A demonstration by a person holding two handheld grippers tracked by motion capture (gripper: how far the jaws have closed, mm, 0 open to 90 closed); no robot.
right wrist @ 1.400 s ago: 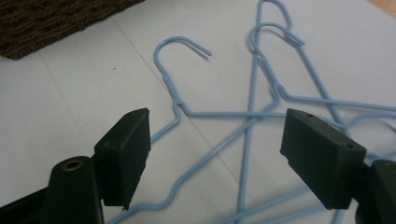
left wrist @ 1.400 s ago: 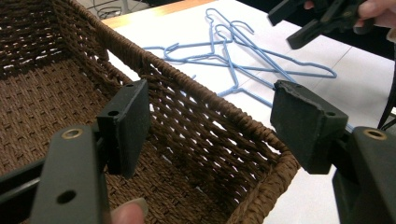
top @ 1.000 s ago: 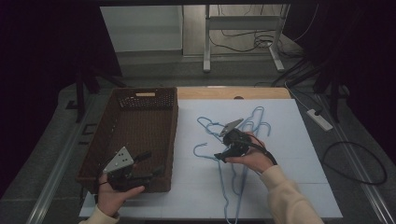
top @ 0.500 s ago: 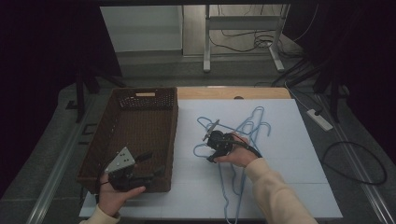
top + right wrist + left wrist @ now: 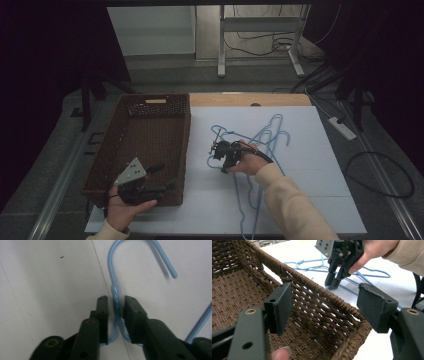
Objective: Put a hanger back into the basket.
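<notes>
Right gripper [image 5: 218, 154], high view: lowered onto the white table [image 5: 310, 190], tips at the left edge of the pile of blue wire hangers [image 5: 260, 145], just right of the brown wicker basket [image 5: 145, 145]. Left gripper [image 5: 162, 176] hangs over the basket's near right corner, jaws spread, nothing between them.

Left gripper view: both black pads stand wide apart above the basket rim [image 5: 332, 298]; the right gripper [image 5: 331, 282] is seen beyond it, pointing down at a hanger on the table.

Right gripper view: jaws have just been closing and now sit either side of one hanger's twisted neck [image 5: 117, 302], below its hook [image 5: 130, 250]. A thin gap remains at each pad; not yet pinched.
</notes>
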